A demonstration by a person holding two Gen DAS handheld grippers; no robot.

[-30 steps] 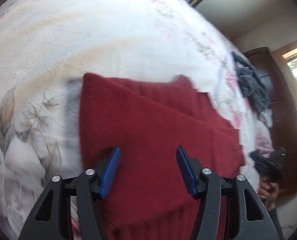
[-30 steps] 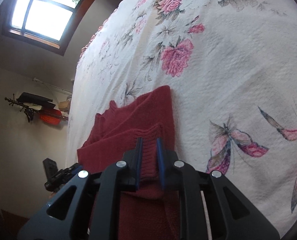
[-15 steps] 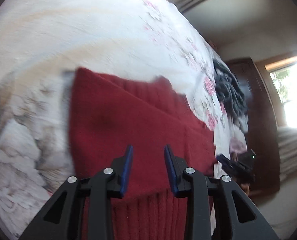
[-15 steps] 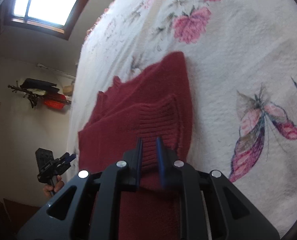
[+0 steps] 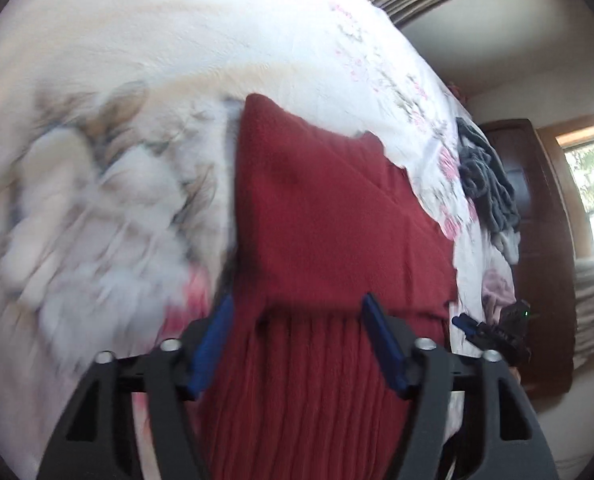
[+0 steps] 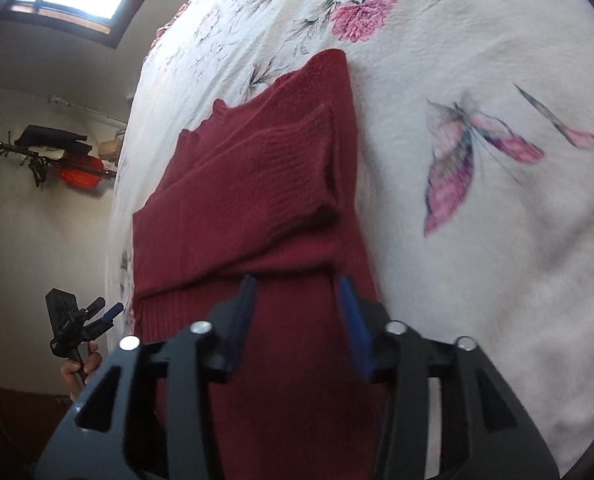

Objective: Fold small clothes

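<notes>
A dark red knitted sweater [image 5: 329, 240] is being shown lying partly folded on a bed covered by a white bedspread [image 6: 477, 60] printed with pink flowers and butterflies. The left hand-held gripper [image 5: 297, 328] is being held with its blue-padded fingers spread apart above the ribbed lower part of the sweater, nothing being grasped between them. The right hand-held gripper [image 6: 297, 308] is likewise being held released, its fingers [image 6: 353, 320] parted over the sweater's near portion, just behind the edge of a folded-over layer. Ahead of the right hand-held gripper, a sleeve with a ribbed cuff [image 6: 293, 160] is being seen laid across the body of the garment. Beyond and to the right of the left hand-held gripper, a heap of grey clothing [image 5: 485, 184] is being seen on the bed, well apart from the sweater. Much of the left wrist view is being blurred by motion. In each view the other hand-held gripper is being seen at the bed's edge.
</notes>
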